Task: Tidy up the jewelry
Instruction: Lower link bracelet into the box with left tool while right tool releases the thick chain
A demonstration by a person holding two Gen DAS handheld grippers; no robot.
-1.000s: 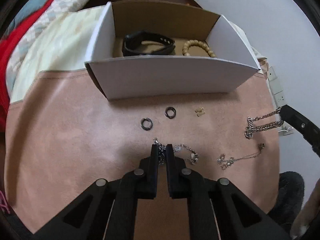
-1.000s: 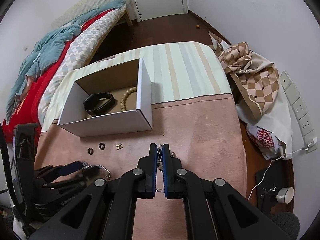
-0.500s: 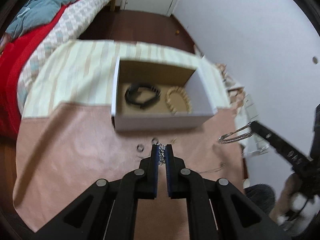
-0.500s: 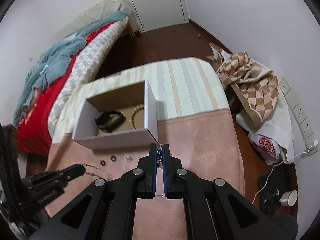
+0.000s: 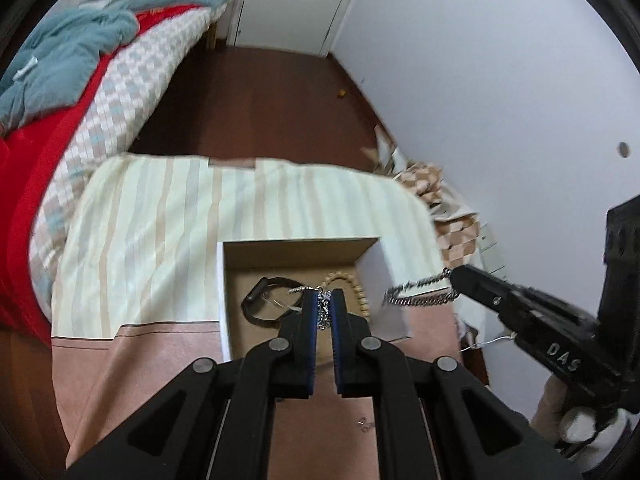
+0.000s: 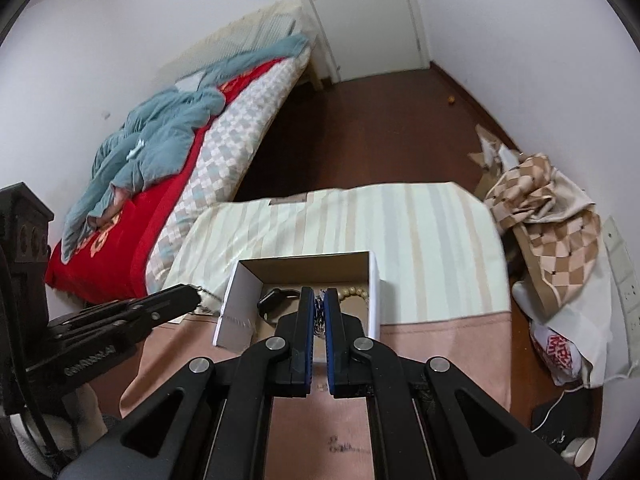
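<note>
Since the earlier frames both grippers have been raised from the pink cloth (image 5: 132, 364), and the jewelry has been lifted with them. The left gripper (image 5: 324, 300) is clamped on a thin silver chain (image 5: 322, 312), which is pinched between its fingertips above the open cardboard box (image 5: 228, 280). The right gripper (image 6: 319, 300) is clamped on a heavier silver chain (image 5: 416, 294), which is seen in the left view hanging in a loop from the tips, just right of the box. Below and ahead of both grippers, a black band (image 5: 264, 300) and a wooden bead bracelet (image 5: 358, 292) are seen lying inside the box.
</note>
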